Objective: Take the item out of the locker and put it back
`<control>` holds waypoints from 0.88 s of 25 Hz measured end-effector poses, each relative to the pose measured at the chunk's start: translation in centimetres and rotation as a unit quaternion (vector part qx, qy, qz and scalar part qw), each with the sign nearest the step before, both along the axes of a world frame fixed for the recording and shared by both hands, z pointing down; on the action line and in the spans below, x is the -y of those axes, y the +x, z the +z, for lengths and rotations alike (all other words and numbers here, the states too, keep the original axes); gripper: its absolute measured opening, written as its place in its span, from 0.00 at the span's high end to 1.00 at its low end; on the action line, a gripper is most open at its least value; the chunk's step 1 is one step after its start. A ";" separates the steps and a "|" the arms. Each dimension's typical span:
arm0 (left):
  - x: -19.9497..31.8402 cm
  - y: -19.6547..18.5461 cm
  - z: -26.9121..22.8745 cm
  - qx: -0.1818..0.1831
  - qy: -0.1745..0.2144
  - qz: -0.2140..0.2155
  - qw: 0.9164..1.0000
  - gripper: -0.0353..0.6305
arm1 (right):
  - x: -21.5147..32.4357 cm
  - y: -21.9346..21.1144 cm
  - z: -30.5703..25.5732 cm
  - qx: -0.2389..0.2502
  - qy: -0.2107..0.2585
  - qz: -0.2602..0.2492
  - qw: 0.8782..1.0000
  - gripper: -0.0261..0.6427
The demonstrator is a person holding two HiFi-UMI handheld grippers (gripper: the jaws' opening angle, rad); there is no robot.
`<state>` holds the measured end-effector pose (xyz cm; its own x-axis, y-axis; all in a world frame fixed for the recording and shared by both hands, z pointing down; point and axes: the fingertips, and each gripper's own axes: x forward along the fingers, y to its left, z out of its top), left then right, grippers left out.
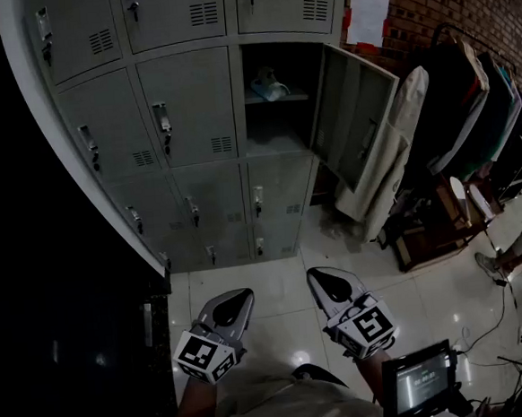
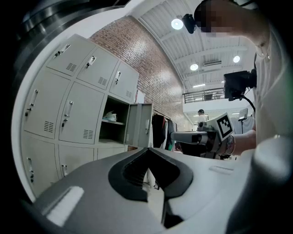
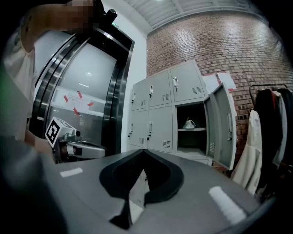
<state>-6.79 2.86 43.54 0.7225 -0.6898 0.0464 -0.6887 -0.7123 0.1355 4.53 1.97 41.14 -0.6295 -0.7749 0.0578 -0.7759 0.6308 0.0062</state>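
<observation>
Brick-walled room with lockers (image 1: 191, 119); one door (image 1: 355, 119) hangs open so the item (image 1: 268, 87) can be reached. Clenched and empty, the left gripper (image 1: 237, 298) and right gripper (image 1: 322, 279) hover well apart from it.

The left gripper (image 1: 239, 296) and right gripper (image 1: 318, 276) are grey shells bearing black-and-white marker cubes (image 1: 205, 356).

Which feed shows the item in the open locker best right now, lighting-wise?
Head view: dim overall, left side black, item faint. Left gripper view: ceiling lamps glare, lockers bowed by the wide lens. Right gripper view: evenly lit, item clearest.
</observation>
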 end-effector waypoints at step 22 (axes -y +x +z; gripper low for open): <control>24.5 0.4 -0.5 0.008 0.027 -0.047 0.999 0.95 | 26.3 1.3 -1.4 0.002 0.040 -0.030 0.999 0.96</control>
